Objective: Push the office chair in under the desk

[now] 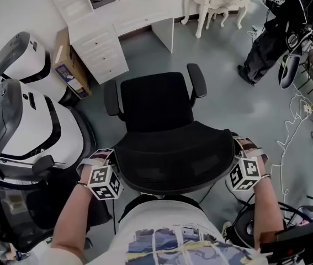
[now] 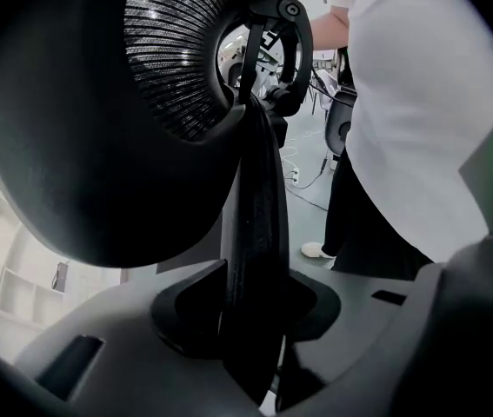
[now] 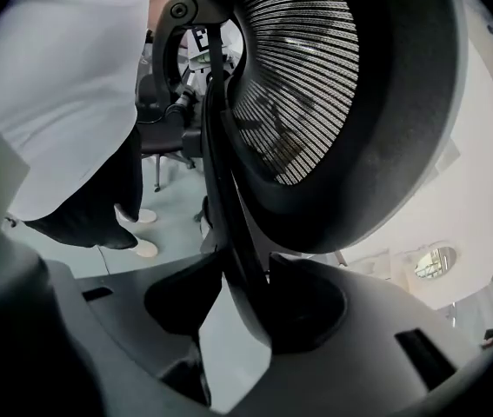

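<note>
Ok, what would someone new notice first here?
A black office chair fills the middle of the head view, its mesh backrest nearest the person. The left gripper and right gripper clamp its two side edges. A white desk stands beyond.

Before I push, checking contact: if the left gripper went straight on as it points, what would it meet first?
The backrest rim: it already sits between the jaws of the left gripper, apparently touching them, so contact is immediate.
</note>
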Action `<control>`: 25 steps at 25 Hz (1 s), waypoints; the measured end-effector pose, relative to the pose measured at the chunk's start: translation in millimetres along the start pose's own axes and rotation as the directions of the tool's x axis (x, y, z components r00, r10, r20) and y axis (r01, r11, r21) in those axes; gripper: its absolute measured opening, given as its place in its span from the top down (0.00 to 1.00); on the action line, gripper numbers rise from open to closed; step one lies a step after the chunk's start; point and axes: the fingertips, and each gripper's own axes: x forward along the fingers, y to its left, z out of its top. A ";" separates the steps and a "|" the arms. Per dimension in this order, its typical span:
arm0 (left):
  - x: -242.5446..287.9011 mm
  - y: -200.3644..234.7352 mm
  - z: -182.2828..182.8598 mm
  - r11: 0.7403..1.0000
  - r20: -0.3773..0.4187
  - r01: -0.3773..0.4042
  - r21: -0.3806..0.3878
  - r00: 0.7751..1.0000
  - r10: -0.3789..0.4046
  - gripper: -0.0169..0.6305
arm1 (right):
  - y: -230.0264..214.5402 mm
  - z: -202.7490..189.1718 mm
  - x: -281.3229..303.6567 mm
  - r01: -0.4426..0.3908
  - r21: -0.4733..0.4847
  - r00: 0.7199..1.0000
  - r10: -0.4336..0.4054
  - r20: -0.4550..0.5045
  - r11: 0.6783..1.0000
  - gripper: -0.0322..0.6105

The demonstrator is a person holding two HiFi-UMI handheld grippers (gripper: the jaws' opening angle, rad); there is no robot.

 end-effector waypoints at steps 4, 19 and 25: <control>6.2 13.5 0.9 1.000 -0.013 0.006 0.002 1.000 -0.006 0.78 | -14.7 -3.0 7.5 -0.009 0.002 1.000 0.009 -0.003 1.000 0.66; 33.6 91.6 0.7 1.000 -0.012 0.011 0.021 1.000 -0.010 0.79 | -85.8 -11.0 47.1 -0.011 0.013 1.000 0.012 -0.014 1.000 0.67; 50.8 134.1 3.1 1.000 -0.007 0.011 0.021 1.000 -0.011 0.79 | -126.0 -19.8 68.7 -0.020 0.033 0.999 0.021 -0.035 0.999 0.66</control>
